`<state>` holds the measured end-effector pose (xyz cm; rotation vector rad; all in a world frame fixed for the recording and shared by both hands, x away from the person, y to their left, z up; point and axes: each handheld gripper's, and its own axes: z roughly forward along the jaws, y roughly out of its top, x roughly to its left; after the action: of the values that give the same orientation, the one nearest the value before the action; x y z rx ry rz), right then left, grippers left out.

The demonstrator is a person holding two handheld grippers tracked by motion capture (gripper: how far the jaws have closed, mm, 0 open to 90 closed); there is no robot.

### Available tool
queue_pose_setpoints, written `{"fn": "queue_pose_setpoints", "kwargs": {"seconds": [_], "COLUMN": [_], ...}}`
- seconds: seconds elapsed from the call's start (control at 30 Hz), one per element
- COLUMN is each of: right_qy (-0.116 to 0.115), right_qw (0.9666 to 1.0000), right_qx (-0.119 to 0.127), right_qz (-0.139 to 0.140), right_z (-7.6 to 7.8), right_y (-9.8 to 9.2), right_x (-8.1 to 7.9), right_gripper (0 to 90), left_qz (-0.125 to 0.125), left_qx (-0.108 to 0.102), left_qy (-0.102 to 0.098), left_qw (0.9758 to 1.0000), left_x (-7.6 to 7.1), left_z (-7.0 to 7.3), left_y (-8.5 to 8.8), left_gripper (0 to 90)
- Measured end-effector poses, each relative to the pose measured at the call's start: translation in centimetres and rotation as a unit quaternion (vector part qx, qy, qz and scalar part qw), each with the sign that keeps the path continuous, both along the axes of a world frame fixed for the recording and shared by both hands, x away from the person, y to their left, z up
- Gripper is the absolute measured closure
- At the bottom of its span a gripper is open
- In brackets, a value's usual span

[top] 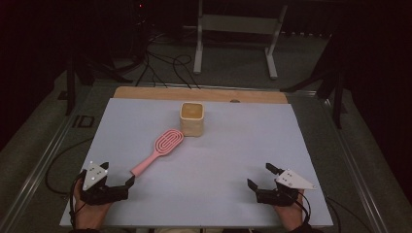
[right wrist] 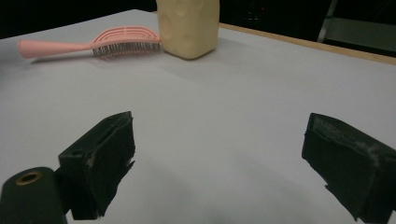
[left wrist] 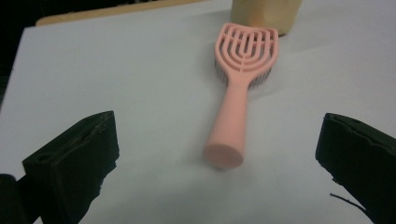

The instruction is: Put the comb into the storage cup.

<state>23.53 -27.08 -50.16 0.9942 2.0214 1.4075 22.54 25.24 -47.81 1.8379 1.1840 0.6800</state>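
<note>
Lying flat on the pale sheet that covers the table (top: 204, 170), the pink hairbrush (top: 158, 150) runs diagonally, its handle end pointing toward the near left corner and its slotted head toward the middle. The head sits just beside a cream-yellow container (top: 192, 119), which stands upright near the far centre of the sheet; whether the two touch cannot be told. In the right gripper view the brush (right wrist: 88, 45) rests bristles down.

Left gripper (top: 118, 179): held low at the near left corner, jaws spread wide, nothing between them. The brush's handle end lies close in front of it, apart from both jaws; in the left gripper view the round handle end (left wrist: 224, 156) sits between the two black jaws but ahead of them.

Right gripper (top: 262, 177): held at the near right corner, jaws likewise wide apart and empty, well apart from brush and container.

A strip of bare wood (top: 145, 92) shows at the table's far edge.
</note>
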Motion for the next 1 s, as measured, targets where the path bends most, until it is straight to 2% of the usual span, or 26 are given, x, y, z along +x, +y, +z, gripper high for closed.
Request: {"fn": "queue_pose_setpoints", "kwargs": {"seconds": [0.1,0.23,0.43,0.63,0.7,1.0], "right_qy": [0.000,0.000,0.001,0.002,0.002,0.002], "right_qw": [1.0000,1.0000,1.0000,1.0000,1.0000,1.0000], "right_qx": [-0.001,0.001,-0.001,-0.002,-0.002,-0.002], "right_qz": [-0.003,-0.007,-0.005,-0.005,-0.004,-0.003], "right_z": [0.0,0.0,-0.1,-0.1,-0.1,-0.1], "right_y": [-0.1,-0.2,-0.1,-0.1,-0.1,-0.1], "right_x": [0.1,0.1,0.1,0.1,0.1,0.1], "right_gripper": [9.2,9.2,9.2,9.3,9.3,9.3], "left_qz": [-0.001,-0.018,-0.029,-0.037,-0.041,-0.053], "left_qx": [0.002,0.008,0.009,0.030,0.044,0.069], "left_qy": [0.001,0.027,0.039,0.043,0.048,0.065], "left_qw": [1.0000,0.9994,0.9988,0.9979,0.9970,0.9942], "left_x": [0.3,1.5,2.7,3.5,4.0,5.7], "left_z": [0.4,0.9,1.6,2.0,2.1,2.3], "left_y": [-0.1,-0.5,-0.8,-1.4,-1.8,-3.1], "left_gripper": [0.0,0.0,0.0,0.0,0.0,0.0]}}
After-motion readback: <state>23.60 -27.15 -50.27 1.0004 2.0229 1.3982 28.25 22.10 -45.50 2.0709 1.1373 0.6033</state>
